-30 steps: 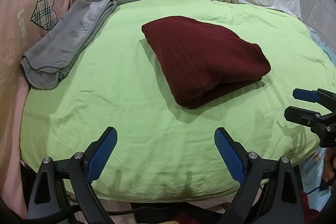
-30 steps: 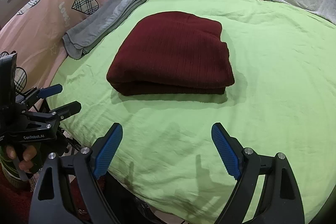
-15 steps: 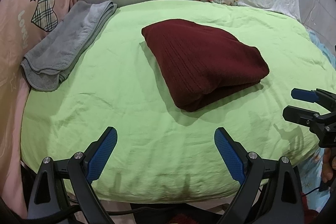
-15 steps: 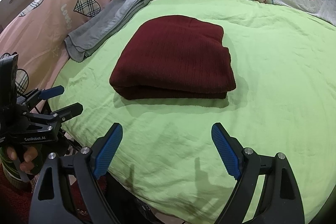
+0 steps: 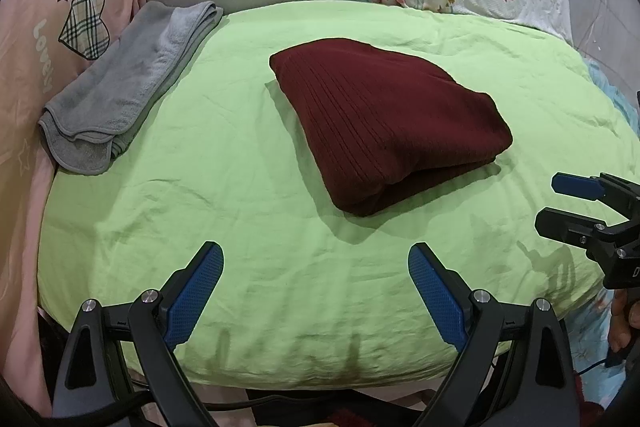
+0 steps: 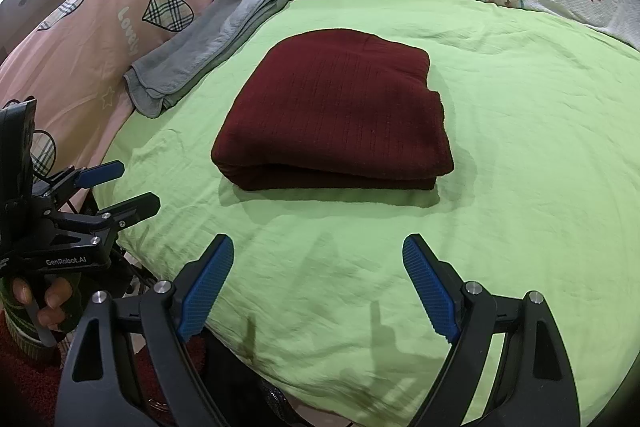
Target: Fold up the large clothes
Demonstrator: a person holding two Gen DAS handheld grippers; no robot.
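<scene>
Sweater's folded, both hands off it

The dark red sweater (image 5: 384, 123) sits mid-bed on the green sheet (image 5: 240, 187); my left gripper (image 5: 316, 281) and right gripper (image 6: 318, 277) hover nearby, fingers spread wide, nothing between them.

even bright light, fisheye-warped edges
</scene>
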